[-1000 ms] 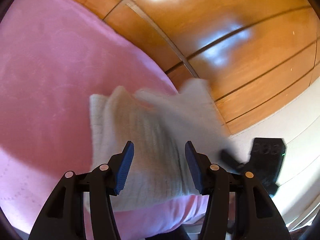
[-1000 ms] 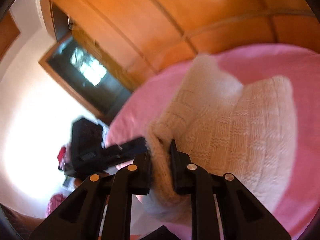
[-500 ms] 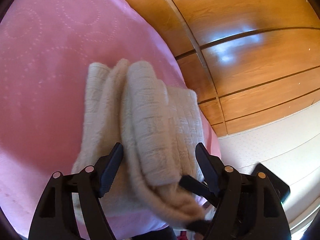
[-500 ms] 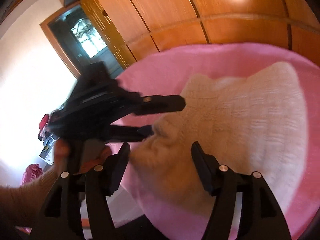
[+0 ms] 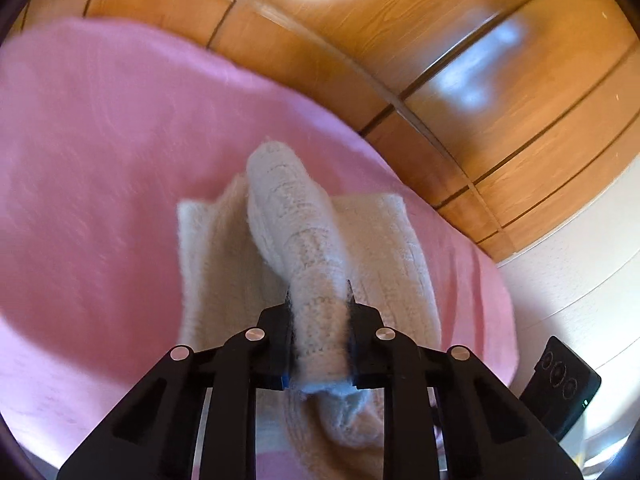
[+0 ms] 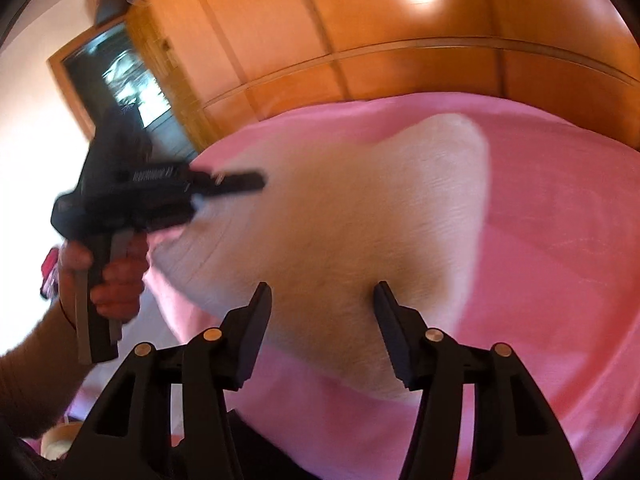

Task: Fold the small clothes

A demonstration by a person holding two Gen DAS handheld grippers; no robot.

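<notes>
A cream knitted garment (image 5: 304, 256) lies on a pink bedspread (image 5: 100, 168), toward the near right part of the cover. In the left wrist view the left tongs (image 5: 319, 336) are pinched shut on a rolled or bunched strip of the knit, which rises off the flatter layers beneath and runs straight away from the tongs, near to far, so its long axis lines up with the fingers. The flat layers spread to either side of that strip, with one squared edge to the left and another to the right. In the right wrist view the right tongs (image 6: 322, 320) stand wide open with nothing between them, hovering just above the near edge of the same garment (image 6: 360, 216), which stretches away toward the far right. The left tongs (image 6: 224, 184) appear there too, gripped by a hand (image 6: 116, 276) at the left (heavily blurred). Since only the left tongs have hold of the cloth, the coming fold probably depends on carrying that strip along its length across the pile. The bedspread is soft and slightly mounded. Beyond it stand glossy wooden wardrobe panels (image 5: 480, 80), with a pale wall to the right and a dark doorway (image 6: 120, 76) at far left.
</notes>
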